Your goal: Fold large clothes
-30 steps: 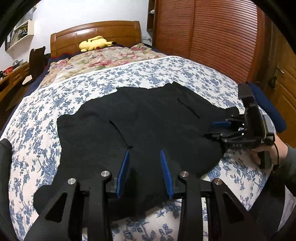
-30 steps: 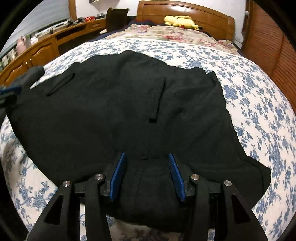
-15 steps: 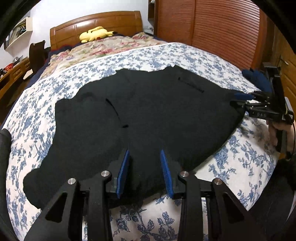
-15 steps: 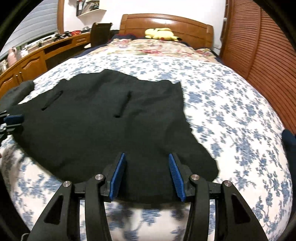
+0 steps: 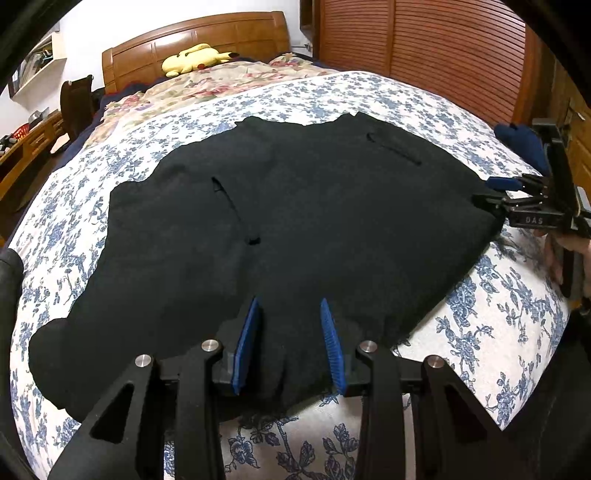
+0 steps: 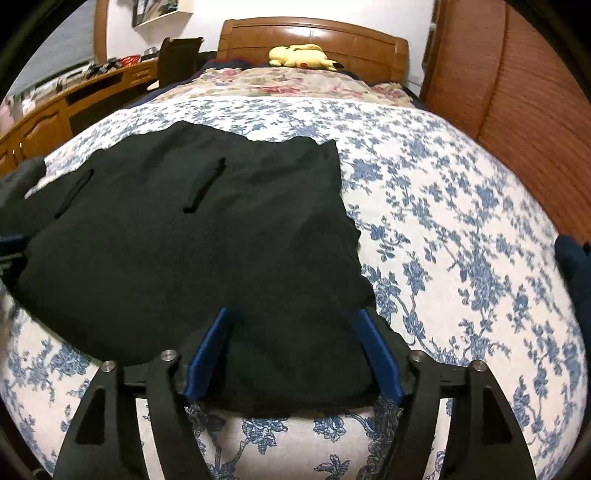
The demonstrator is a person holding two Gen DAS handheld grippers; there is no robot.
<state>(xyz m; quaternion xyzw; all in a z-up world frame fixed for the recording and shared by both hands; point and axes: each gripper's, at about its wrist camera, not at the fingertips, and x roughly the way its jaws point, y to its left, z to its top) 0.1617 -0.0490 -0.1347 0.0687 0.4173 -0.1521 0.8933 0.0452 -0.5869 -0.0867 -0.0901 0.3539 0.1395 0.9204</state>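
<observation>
Left gripper (image 5: 290, 332), with its blue-padded fingers a moderate gap apart, has the near hem of the large black fabric garment (image 5: 295, 221) bunched up between the pads; whether the pads truly pinch the cloth cannot be told. In the right wrist view, the right gripper (image 6: 291, 343) stands spread wide, its blue pads resting on either side of the garment's near right corner, not closed on it. From the left wrist view that same gripper (image 5: 498, 192) appears at the garment's far right edge, with a hand (image 5: 569, 254) on its handle.

The garment lies spread flat on the white bedspread with blue flowers (image 6: 443, 221), covering the near and middle part of the bed. Its near hem runs close to the foot edge of the bed; its left side ends in a rounded lobe (image 5: 48, 350) near the bed's left edge. Two slit pockets (image 6: 205, 184) show on its upper face. To the right of the garment, a broad stretch of bedspread lies bare up to a dark blue cloth item (image 6: 572, 266) at the bed's right edge. Beyond the garment there is more bare bedspread, then a floral quilt in pink and beige (image 6: 295, 83), a yellow plush toy (image 6: 301, 55) and the wooden headboard (image 6: 314, 33). A slatted wooden wardrobe (image 5: 424, 48) lines the right side, and a wooden desk (image 6: 55, 110) the left.
</observation>
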